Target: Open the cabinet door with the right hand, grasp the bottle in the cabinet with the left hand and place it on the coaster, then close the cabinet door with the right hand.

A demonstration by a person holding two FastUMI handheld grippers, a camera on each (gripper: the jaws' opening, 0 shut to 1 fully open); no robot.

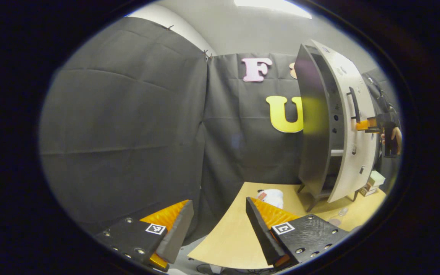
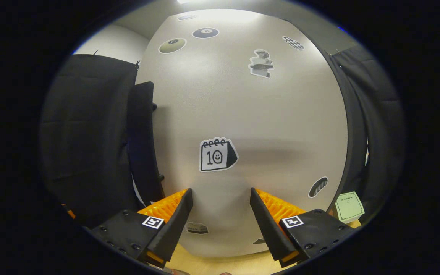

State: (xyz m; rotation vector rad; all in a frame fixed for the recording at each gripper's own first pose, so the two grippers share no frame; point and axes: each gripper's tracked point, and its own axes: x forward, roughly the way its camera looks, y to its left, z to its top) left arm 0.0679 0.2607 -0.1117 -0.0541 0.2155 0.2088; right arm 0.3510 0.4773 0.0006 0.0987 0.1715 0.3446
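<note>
Right gripper view: right gripper, jaws wide and empty, faces the door mid-frame. Left gripper waits low, jaws wide. Door stands partly open at right; bottle unseen. Pushing could trap it inside

Your left gripper view: cabinet stands on the table toward its far right corner, door ajar. A bag lies at the far edge, left of the cabinet. Boxes sit at the right edge, beyond the door. Your right gripper faces the door, close before it.
</note>
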